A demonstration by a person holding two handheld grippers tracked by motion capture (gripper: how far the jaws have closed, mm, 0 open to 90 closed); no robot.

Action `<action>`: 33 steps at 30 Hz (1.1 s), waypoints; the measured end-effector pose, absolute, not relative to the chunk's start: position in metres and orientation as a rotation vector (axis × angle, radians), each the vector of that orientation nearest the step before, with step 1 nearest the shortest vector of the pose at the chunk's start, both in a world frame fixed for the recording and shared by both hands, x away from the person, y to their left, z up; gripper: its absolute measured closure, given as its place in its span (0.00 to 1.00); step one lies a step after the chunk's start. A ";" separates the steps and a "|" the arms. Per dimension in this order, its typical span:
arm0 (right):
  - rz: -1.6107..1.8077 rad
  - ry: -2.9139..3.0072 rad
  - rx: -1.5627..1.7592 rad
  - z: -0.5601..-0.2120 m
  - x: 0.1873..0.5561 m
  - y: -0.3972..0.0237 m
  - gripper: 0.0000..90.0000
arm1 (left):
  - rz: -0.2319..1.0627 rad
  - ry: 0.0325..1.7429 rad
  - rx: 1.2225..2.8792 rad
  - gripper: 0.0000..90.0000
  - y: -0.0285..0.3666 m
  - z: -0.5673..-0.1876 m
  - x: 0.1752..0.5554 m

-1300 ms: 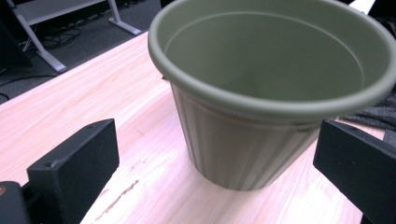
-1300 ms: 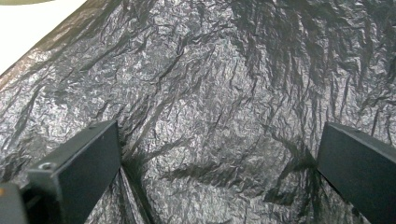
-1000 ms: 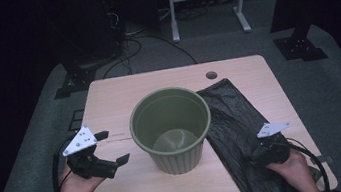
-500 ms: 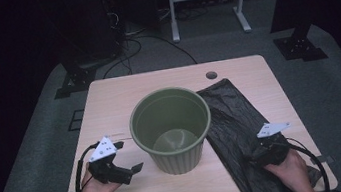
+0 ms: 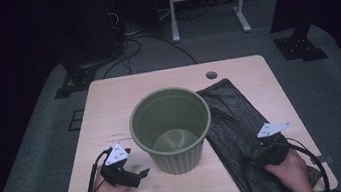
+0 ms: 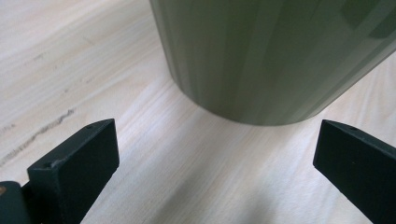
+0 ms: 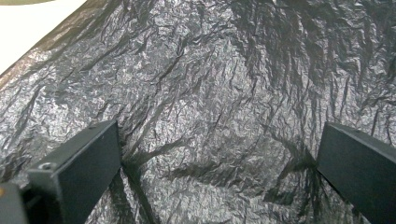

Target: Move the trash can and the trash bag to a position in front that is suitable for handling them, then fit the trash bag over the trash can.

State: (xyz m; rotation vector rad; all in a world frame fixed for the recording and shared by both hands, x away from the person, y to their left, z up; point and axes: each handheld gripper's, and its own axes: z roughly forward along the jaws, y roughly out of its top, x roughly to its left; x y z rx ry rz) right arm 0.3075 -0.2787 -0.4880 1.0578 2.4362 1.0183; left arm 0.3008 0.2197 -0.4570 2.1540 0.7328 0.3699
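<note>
Between the wide-spread jaws of the right gripper (image 5: pixel 262 156) lies crinkled black bag (image 7: pixel 210 107) film, the tips pressing lightly on it and nothing pinched. It looks thin, limp and slippery, so a gathered fold or an edge would likely hold best. The left gripper (image 5: pixel 139 177) also stands wide and empty over bare table (image 6: pixel 187 163), with the green bin (image 6: pixel 275 56) just ahead of its tips; the bin seems light, stiff and best steadied at its rim.
</note>
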 end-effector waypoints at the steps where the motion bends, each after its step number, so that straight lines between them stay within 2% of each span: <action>1: 1.018 2.436 1.058 -0.488 0.308 -0.279 0.00 | 0.369 0.737 2.155 0.00 0.220 -0.459 0.301; 15: 1.018 2.436 1.058 -0.488 0.307 -0.279 0.00 | 0.359 0.781 2.238 0.00 0.218 -0.483 0.304; 33: 1.033 2.411 1.050 -0.480 0.308 -0.276 0.00 | 0.357 0.816 2.231 0.00 0.221 -0.483 0.305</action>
